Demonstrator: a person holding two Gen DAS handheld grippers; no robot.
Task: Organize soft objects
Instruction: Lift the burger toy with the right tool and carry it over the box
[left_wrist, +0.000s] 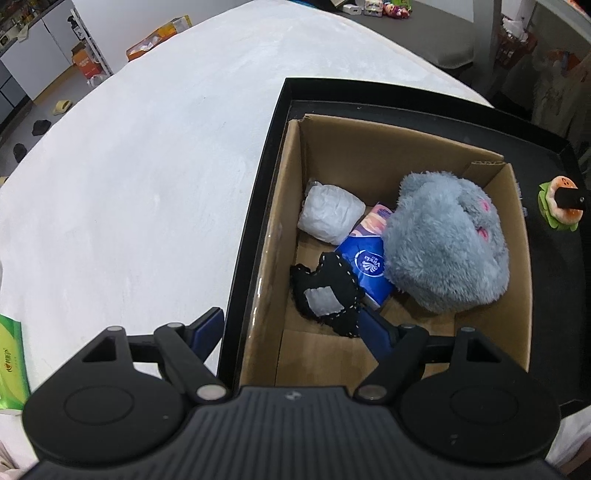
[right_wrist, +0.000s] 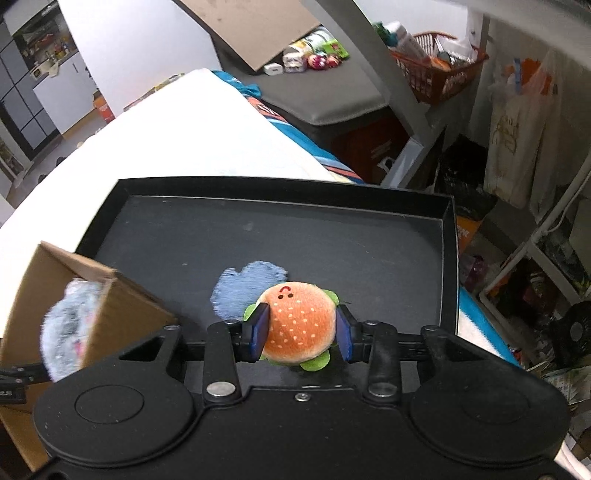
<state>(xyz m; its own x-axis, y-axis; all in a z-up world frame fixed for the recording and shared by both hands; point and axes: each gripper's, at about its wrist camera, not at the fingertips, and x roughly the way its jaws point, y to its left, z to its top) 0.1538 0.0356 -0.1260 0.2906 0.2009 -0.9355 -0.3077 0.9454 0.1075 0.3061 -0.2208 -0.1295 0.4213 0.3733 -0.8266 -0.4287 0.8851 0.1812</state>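
Soft things number six: four lie in the one cardboard box (left_wrist: 369, 155) — a grey plush toy (left_wrist: 447, 240), a white wrapped bundle (left_wrist: 330, 214), a blue tissue pack (left_wrist: 365, 266) and a black stitched pouch (left_wrist: 328, 295) — which stands in the one black tray (right_wrist: 280, 236). One burger toy (right_wrist: 301, 325) is pinched between the right gripper (right_wrist: 301, 328) pads above the tray, beside one blue fuzzy patch (right_wrist: 243, 284). The left gripper (left_wrist: 295, 328) stands wide apart and empty over the box's near corner.
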